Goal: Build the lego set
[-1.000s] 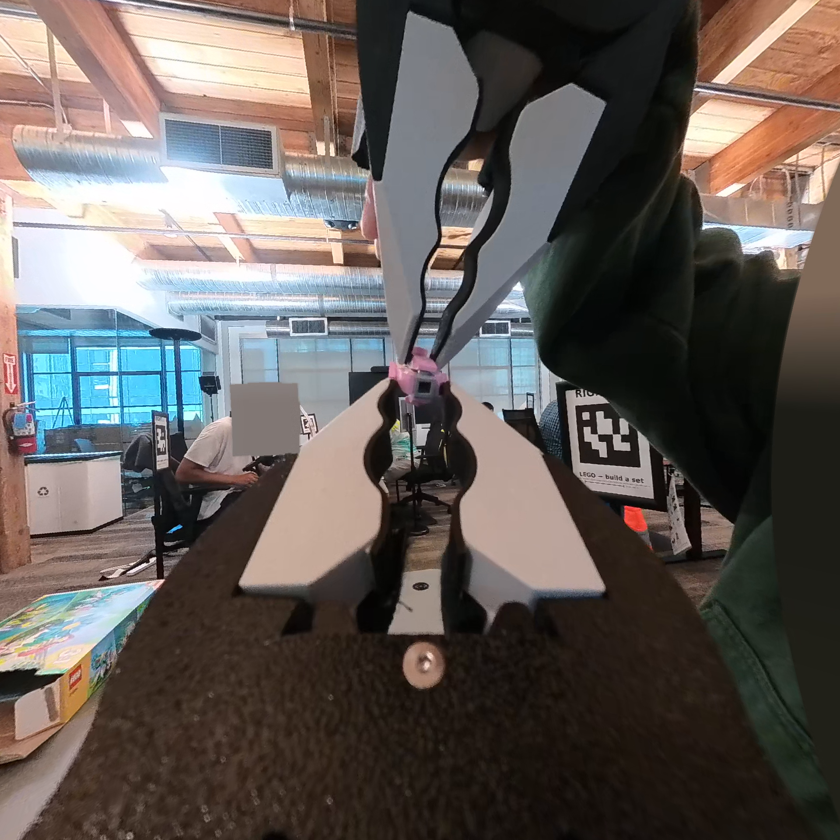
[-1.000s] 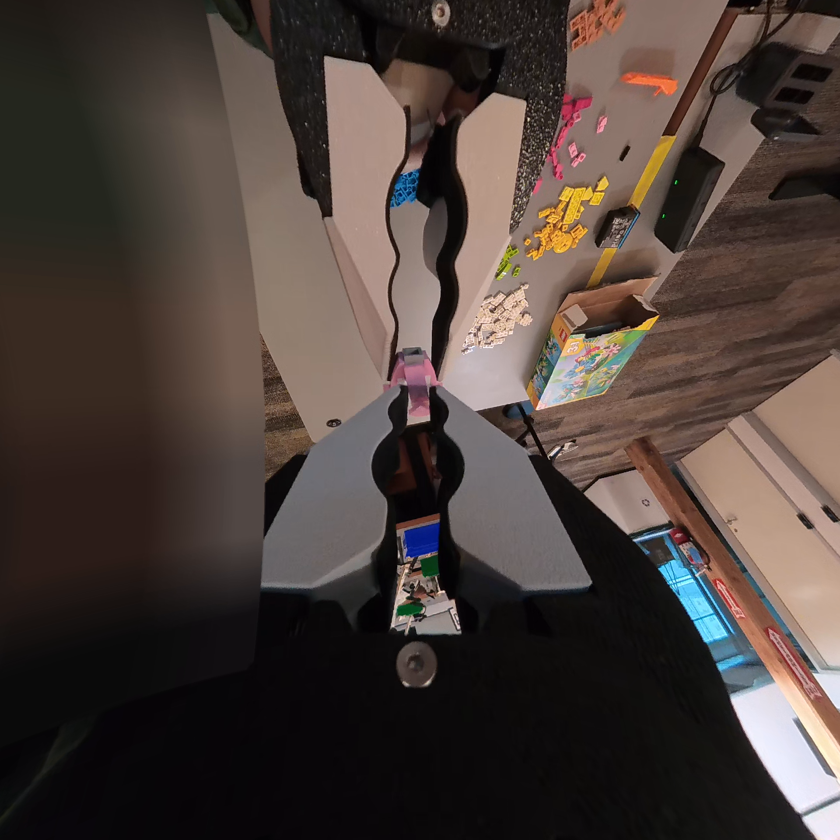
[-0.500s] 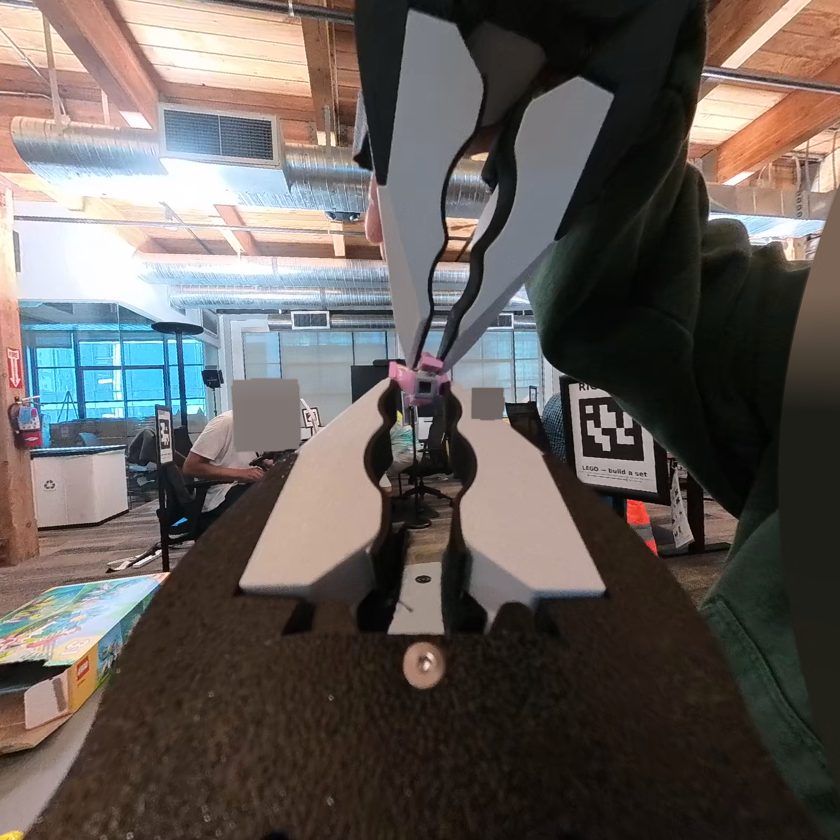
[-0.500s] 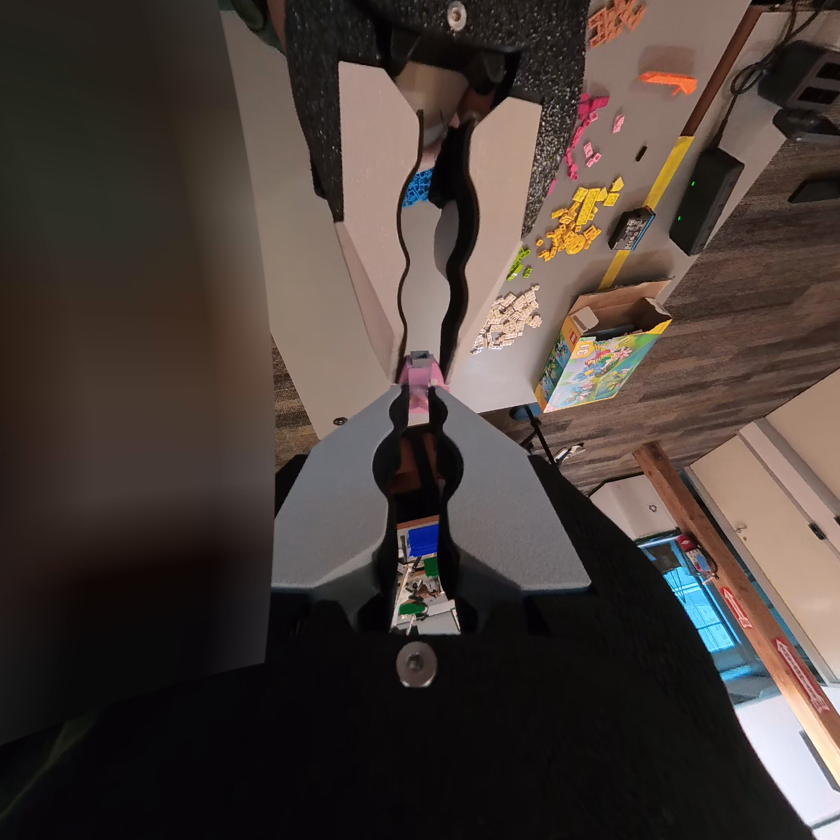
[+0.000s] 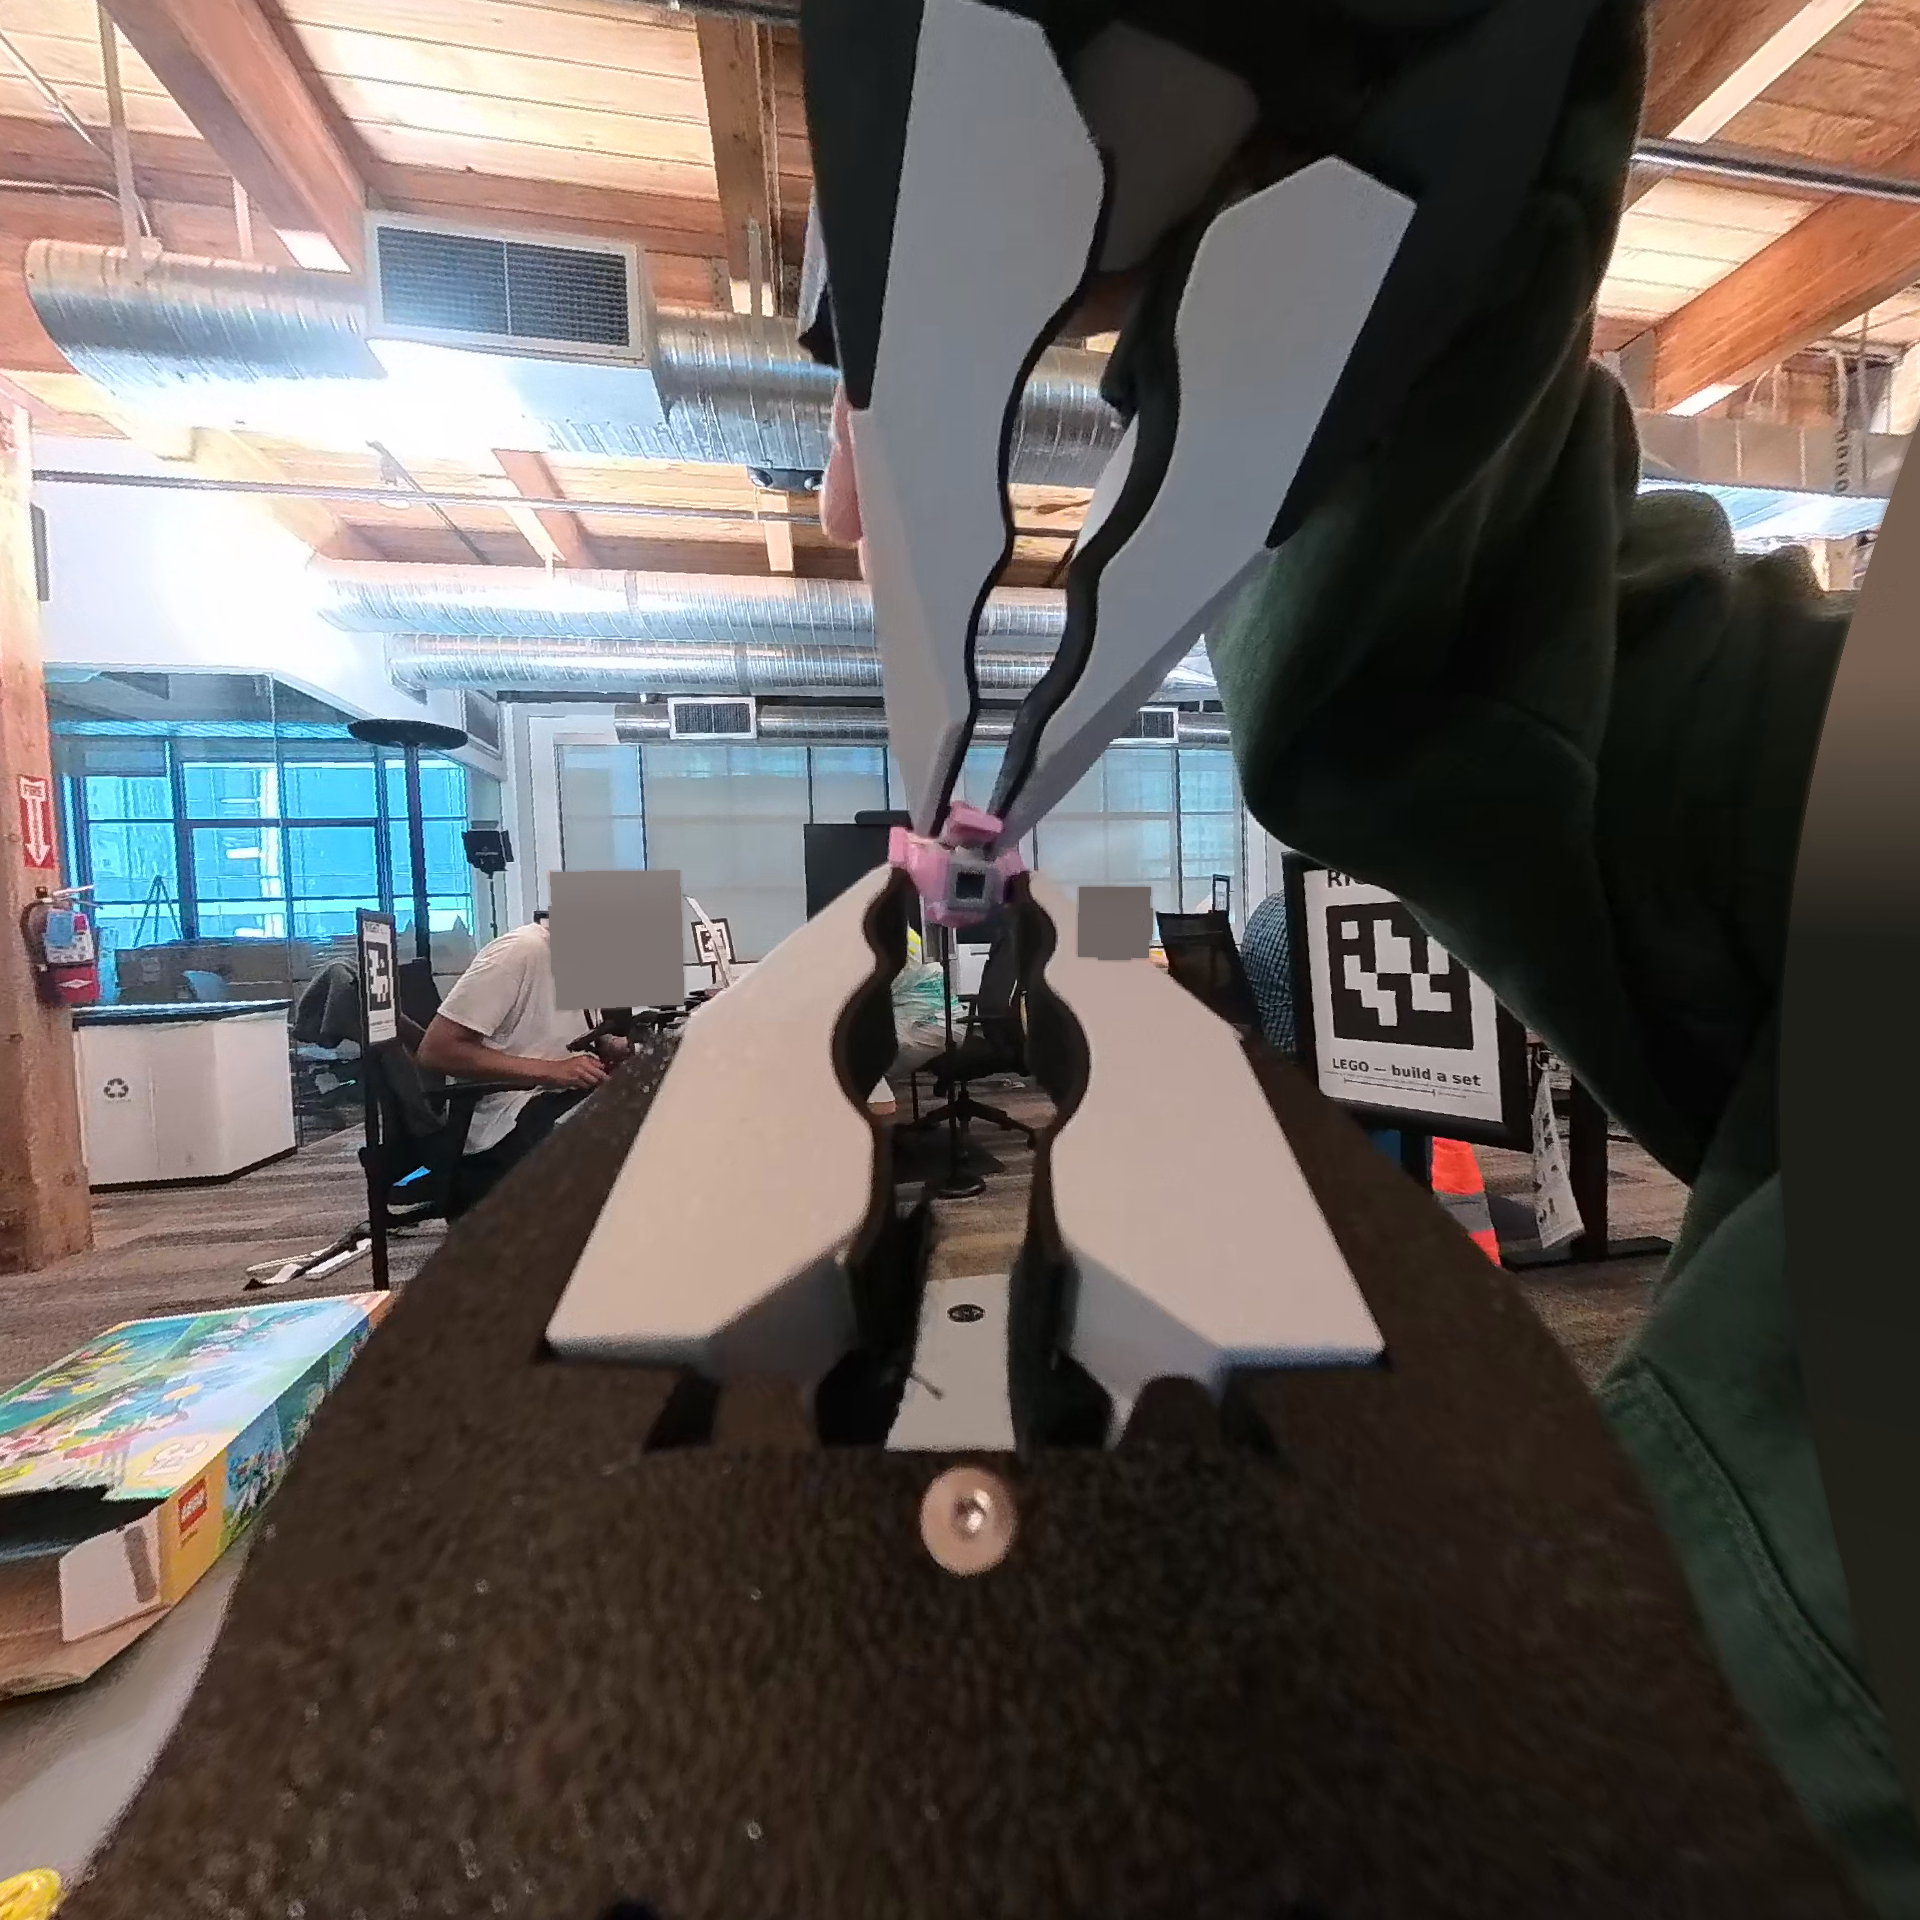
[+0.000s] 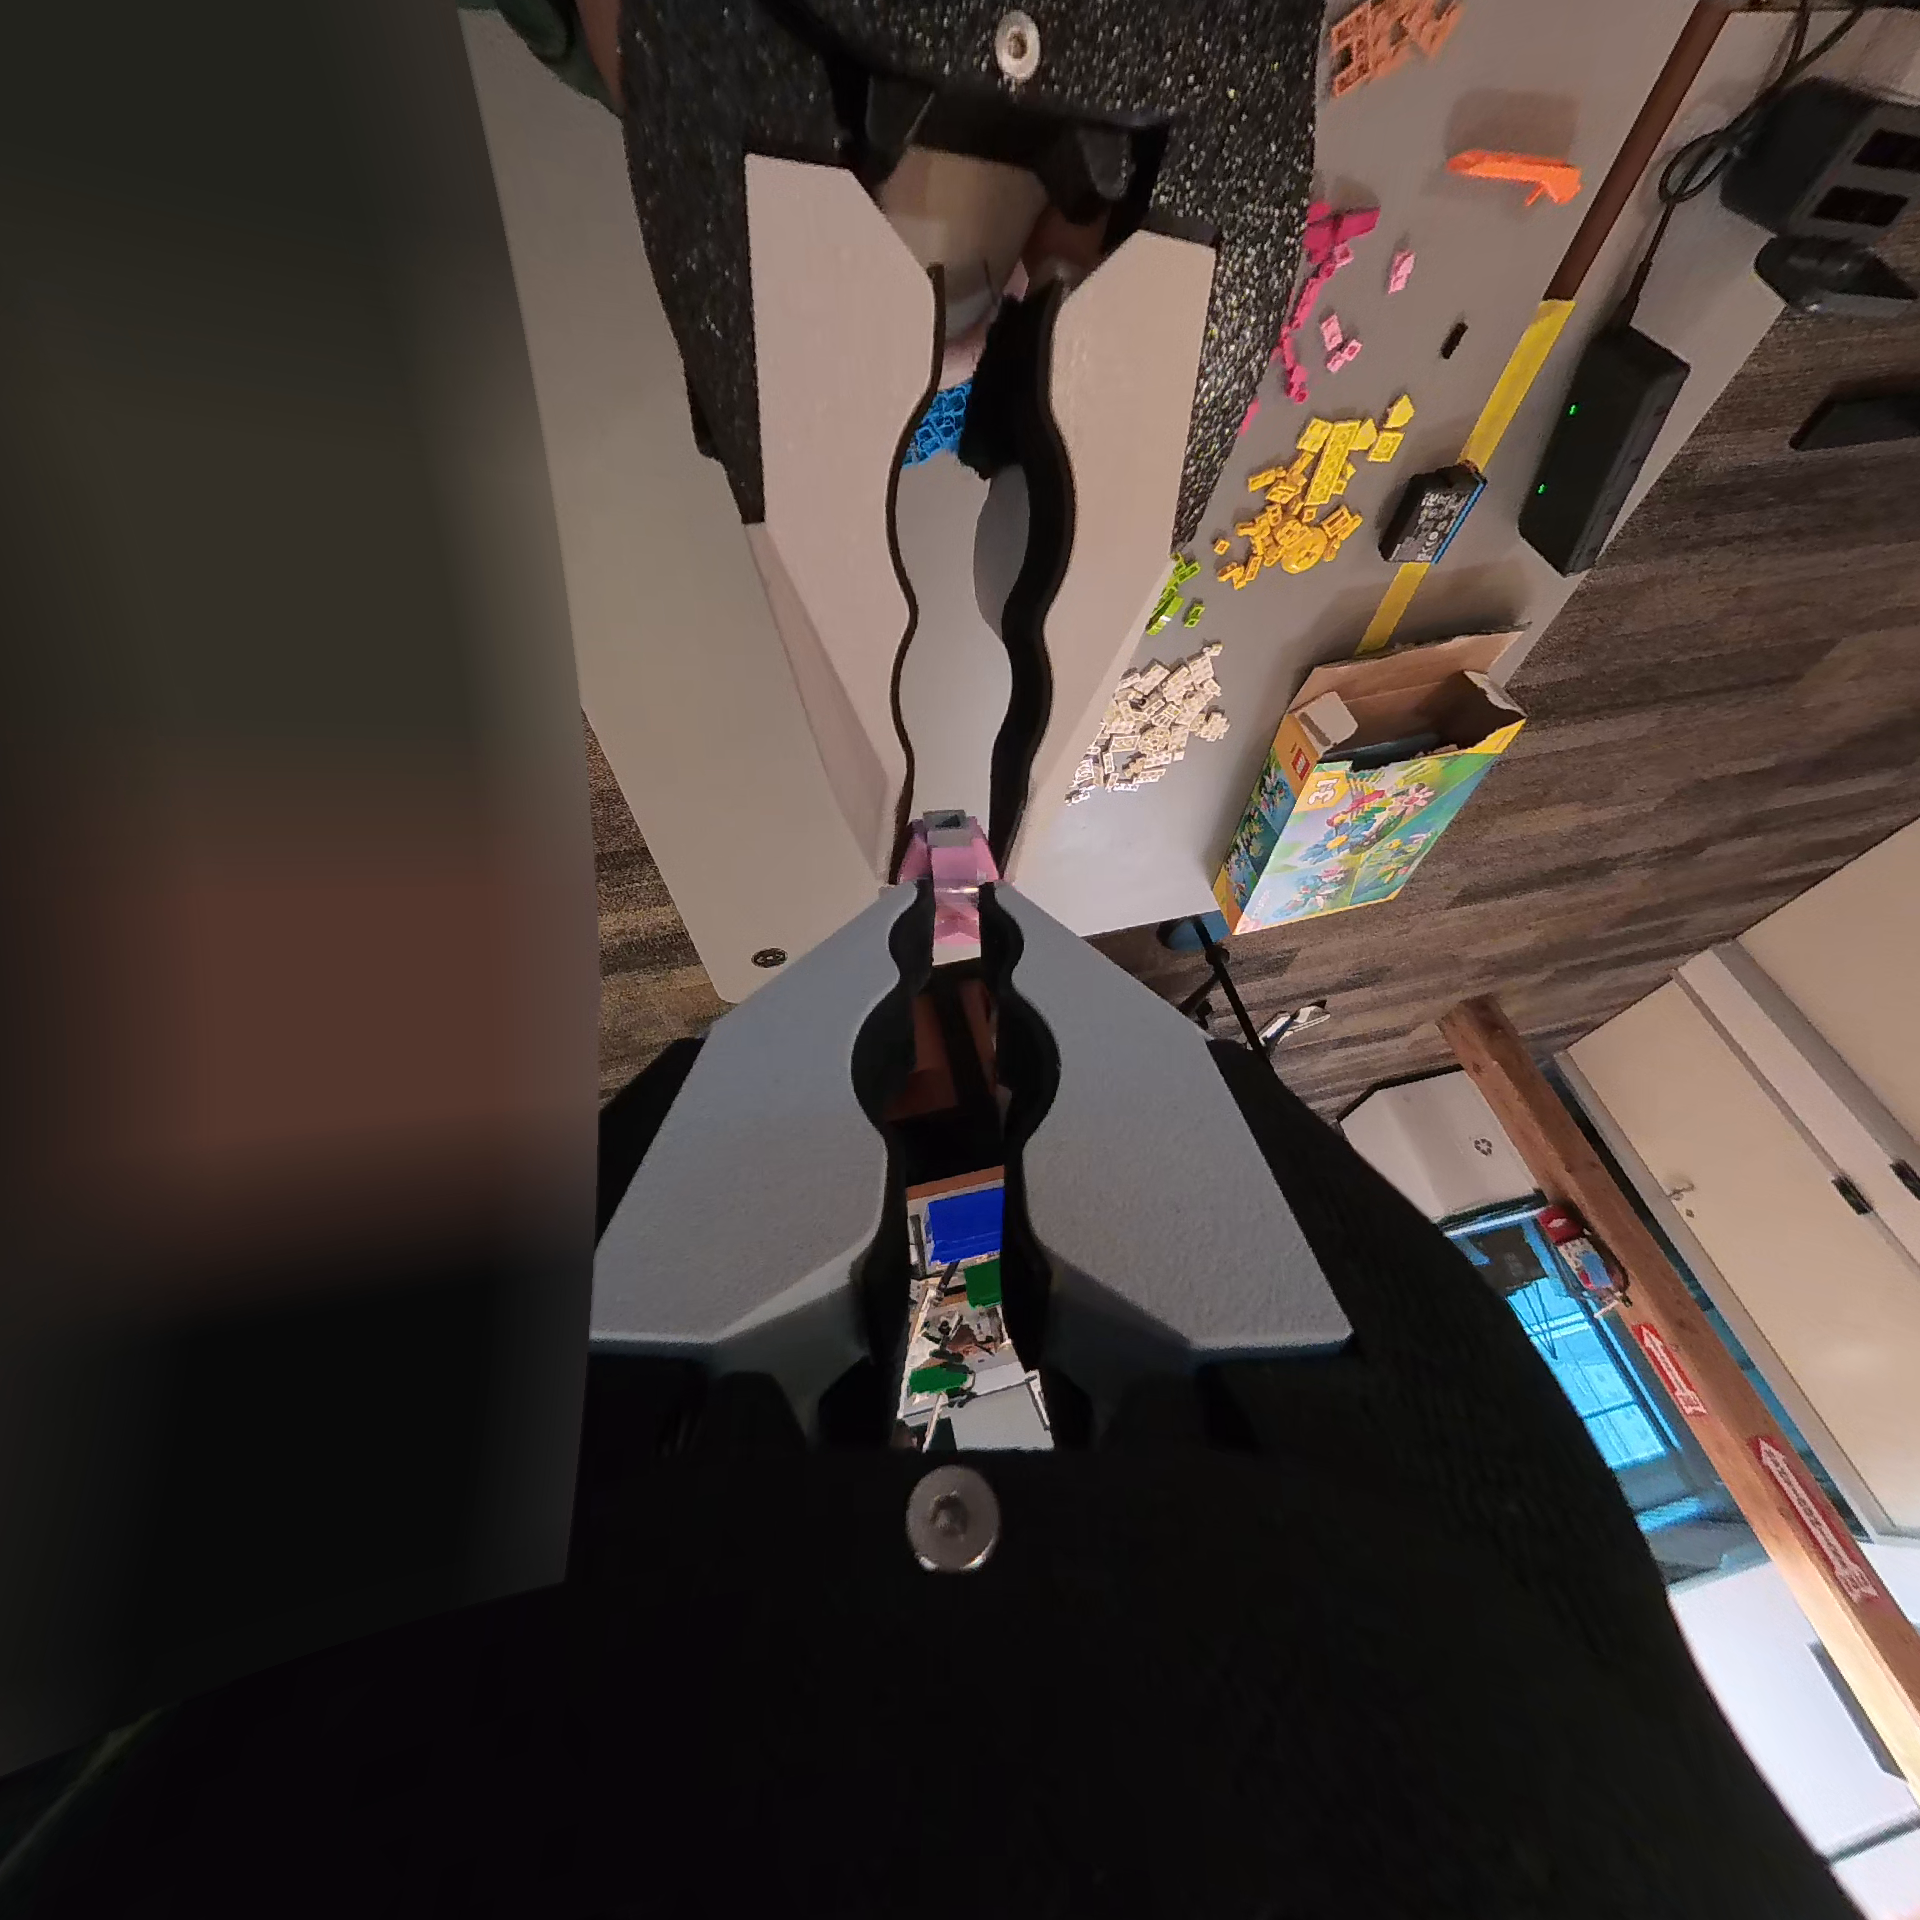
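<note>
1. The lego piece (image 5: 961, 881) is a small pink cluster with a grey block showing a square hole; it is held in the air, tip to tip between both grippers, above the desk (image 6: 1164, 831).
2. The open lego box (image 6: 1361, 790) and the marker sign (image 5: 1397, 997) carry print, not repeated here.
3. The left gripper (image 5: 961, 904) points level, jaws nearly closed on the piece. The right gripper (image 6: 951, 914) comes down from above, jaws pinched on it too.
</note>
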